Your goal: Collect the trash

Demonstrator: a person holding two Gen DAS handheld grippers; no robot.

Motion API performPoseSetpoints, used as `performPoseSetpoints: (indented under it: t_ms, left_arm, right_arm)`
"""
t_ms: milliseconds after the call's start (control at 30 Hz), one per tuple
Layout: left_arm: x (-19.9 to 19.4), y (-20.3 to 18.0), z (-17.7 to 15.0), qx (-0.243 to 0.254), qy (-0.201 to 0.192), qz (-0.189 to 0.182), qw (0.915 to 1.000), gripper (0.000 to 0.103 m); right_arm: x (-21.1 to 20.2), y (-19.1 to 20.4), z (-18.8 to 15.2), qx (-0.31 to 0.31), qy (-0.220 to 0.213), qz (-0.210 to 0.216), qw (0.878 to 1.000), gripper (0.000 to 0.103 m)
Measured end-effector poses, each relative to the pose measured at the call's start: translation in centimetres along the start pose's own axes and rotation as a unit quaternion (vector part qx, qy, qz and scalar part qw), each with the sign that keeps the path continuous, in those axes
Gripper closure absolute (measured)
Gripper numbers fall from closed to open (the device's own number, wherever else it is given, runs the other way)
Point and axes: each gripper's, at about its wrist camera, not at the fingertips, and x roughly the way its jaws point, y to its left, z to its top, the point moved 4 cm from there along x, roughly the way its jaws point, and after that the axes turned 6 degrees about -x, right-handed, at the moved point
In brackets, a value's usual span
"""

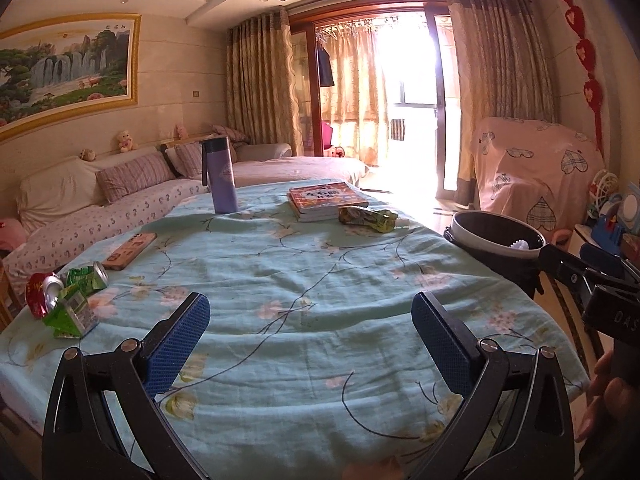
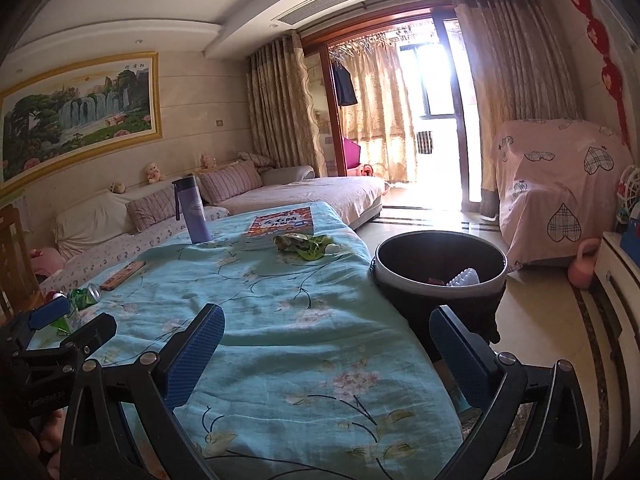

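A table with a light blue floral cloth point(image 1: 304, 280) carries trash. At its left edge lie a crushed red can point(image 1: 40, 292), a crushed green can point(image 1: 88, 278) and a green carton point(image 1: 70, 316). A green wrapper point(image 1: 368, 218) lies by the books at the far side; it also shows in the right wrist view point(image 2: 306, 246). A black bin point(image 2: 438, 270) stands on the floor right of the table, with a white object inside. My left gripper point(image 1: 310, 322) is open and empty above the cloth. My right gripper point(image 2: 326, 342) is open and empty over the table's right edge.
A purple bottle point(image 1: 220, 176) stands at the far side next to a stack of books point(image 1: 326, 200). A wooden block point(image 1: 130, 250) lies on the left. A sofa point(image 1: 100, 208) runs behind the table. A covered armchair point(image 2: 556, 196) and a pink jug point(image 2: 584, 264) stand at the right.
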Motion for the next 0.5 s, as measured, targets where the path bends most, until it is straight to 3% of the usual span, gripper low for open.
performPoseSetpoints:
  t_ms: [500]
  left_arm:
    - [-0.17, 0.19, -0.10, 0.000, 0.001, 0.013, 0.9999, 0.000]
  right_arm:
    - [0.00, 0.41, -0.38, -0.002, 0.002, 0.010, 1.000, 0.000]
